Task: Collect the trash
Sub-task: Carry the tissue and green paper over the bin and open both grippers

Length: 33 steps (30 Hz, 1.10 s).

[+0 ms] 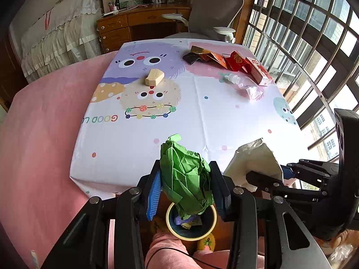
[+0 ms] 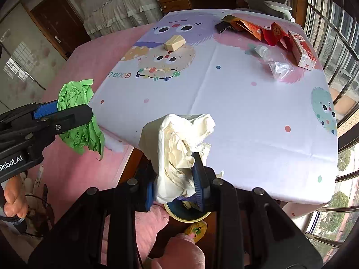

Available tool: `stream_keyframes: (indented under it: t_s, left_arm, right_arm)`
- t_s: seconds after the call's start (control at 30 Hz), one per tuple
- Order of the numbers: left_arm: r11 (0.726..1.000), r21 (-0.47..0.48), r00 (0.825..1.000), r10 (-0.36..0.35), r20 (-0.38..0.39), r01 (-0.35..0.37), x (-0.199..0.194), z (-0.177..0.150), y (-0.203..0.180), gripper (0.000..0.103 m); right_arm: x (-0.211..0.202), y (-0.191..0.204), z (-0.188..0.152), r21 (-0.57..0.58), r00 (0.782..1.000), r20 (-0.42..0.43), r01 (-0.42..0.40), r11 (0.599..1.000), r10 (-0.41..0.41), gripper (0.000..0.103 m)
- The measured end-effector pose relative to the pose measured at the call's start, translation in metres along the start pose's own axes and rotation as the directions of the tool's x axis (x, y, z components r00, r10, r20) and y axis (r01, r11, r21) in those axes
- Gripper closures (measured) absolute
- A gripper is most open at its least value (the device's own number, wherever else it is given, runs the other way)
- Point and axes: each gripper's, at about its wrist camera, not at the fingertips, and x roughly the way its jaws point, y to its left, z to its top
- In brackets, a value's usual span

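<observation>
My left gripper (image 1: 186,186) is shut on a crumpled green paper (image 1: 185,177), held just above a small round bin (image 1: 170,224) with a cream rim on the floor by the table's near edge. The bin holds some scraps. My right gripper (image 2: 175,186) is shut on a crumpled white paper (image 2: 177,154), also over the bin (image 2: 179,216). In the right wrist view the left gripper (image 2: 67,114) with the green paper (image 2: 78,116) sits at the left. In the left wrist view the right gripper (image 1: 267,174) with the white paper (image 1: 253,159) is close on the right.
On the cartoon tablecloth (image 1: 179,116) lie a wooden block (image 1: 154,77), red and dark wrappers (image 1: 215,59), a red-white box (image 1: 259,70) and a clear plastic bottle (image 1: 244,84) at the far right. An office chair (image 1: 215,11) and desk stand behind; a barred window runs along the right.
</observation>
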Motion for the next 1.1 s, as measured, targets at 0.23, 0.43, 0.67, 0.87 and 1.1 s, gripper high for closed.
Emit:
stream_keyframes:
  t_s: [0.23, 0.43, 0.67, 0.87, 1.1]
  left_arm:
    - [1.0, 0.006, 0.996, 0.022, -0.085, -0.021, 0.016, -0.056, -0.005, 0.063]
    - [1.0, 0.012, 0.987, -0.008, -0.161, 0.01, 0.054, -0.096, -0.005, 0.063]
    - [0.998, -0.016, 0.97, -0.064, -0.236, 0.062, 0.122, -0.148, 0.003, 0.062]
    - [0.997, -0.046, 0.963, -0.071, -0.261, 0.062, 0.189, -0.178, 0.015, 0.062]
    - [0.996, -0.065, 0.953, -0.072, -0.295, 0.055, 0.276, -0.206, 0.028, 0.062]
  right_arm:
    - [0.003, 0.004, -0.039, 0.017, 0.999, -0.046, -0.007, 1.0, 0.007, 0.078]
    - [0.039, 0.009, -0.086, 0.052, 0.989, -0.146, 0.023, 0.998, -0.015, 0.078]
    - [0.109, 0.006, -0.141, 0.111, 0.965, -0.251, 0.114, 0.987, -0.083, 0.078]
    - [0.179, -0.006, -0.174, 0.158, 0.946, -0.292, 0.192, 0.969, -0.14, 0.078]
    - [0.255, -0.028, -0.208, 0.222, 0.932, -0.323, 0.243, 0.944, -0.164, 0.078]
